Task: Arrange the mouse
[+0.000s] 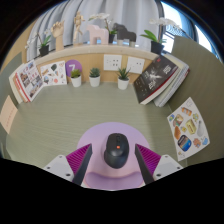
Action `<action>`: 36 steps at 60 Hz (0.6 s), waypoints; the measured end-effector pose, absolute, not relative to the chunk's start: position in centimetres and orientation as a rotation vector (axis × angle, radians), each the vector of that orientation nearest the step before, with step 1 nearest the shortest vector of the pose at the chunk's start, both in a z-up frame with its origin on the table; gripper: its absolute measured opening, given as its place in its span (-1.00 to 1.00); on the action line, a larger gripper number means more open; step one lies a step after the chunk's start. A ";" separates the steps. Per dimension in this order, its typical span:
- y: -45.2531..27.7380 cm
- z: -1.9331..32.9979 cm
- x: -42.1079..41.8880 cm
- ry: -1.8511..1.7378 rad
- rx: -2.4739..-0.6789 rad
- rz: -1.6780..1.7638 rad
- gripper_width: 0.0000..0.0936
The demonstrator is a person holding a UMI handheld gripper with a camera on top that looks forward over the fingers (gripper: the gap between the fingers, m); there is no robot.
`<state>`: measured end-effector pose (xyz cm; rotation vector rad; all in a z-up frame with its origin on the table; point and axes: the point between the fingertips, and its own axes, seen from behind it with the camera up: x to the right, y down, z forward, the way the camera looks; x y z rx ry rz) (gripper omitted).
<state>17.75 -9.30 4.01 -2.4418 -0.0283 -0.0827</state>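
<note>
A black mouse (115,151) with an orange spot near its wheel lies on a round lilac mat (112,131) on the green table. My gripper (114,153) is open and low over the mat. The mouse stands between the two fingers, with a small gap at either side. The magenta pads (80,160) face the mouse's flanks. The mouse rests on the mat on its own. The near part of the mat is hidden below the fingers.
Three small potted plants (95,75) stand in a row at the far side of the table. Leaflets and magazines lie at the left (35,78), the far right (160,75) and the near right (187,128). A shelf (110,40) with ornaments runs behind.
</note>
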 end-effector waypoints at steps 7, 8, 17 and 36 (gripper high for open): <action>-11.3 10.3 16.7 0.010 -2.350 -0.091 0.85; -11.6 11.2 16.5 0.018 -2.335 -0.091 0.85; -15.2 18.6 13.6 0.043 -2.214 -0.078 0.85; -23.5 23.5 7.5 0.019 -2.149 -0.055 0.84</action>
